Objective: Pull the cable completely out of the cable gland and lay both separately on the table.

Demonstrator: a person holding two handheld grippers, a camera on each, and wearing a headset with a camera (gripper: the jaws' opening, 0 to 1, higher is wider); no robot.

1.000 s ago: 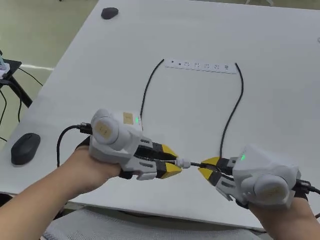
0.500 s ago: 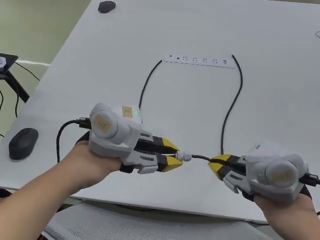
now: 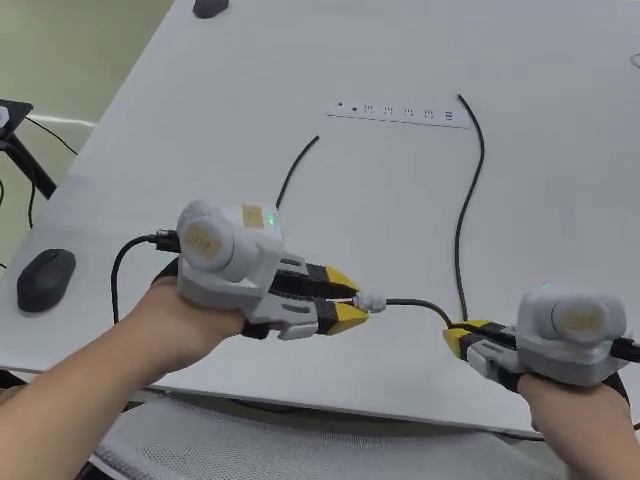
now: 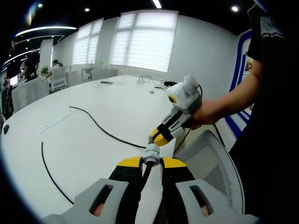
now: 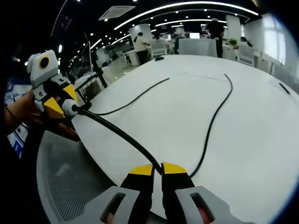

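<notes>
Both tools work at the near edge of the table (image 3: 250,100), above a chair (image 3: 250,445). Beyond them the broad top lies open as far as a power strip (image 3: 395,113). The left gripper (image 3: 352,305) is closed on the white cable gland (image 3: 371,301), held over that edge. The right gripper (image 3: 456,338) is clamped narrowly on the black cable (image 3: 415,303), which arcs from the gland to its tips. We cannot make out how deep the cable sits in the gland, as the jaws cover its rear. The grippers face each other, apart, the left hand (image 3: 185,320) level and the right gripper lower.
</notes>
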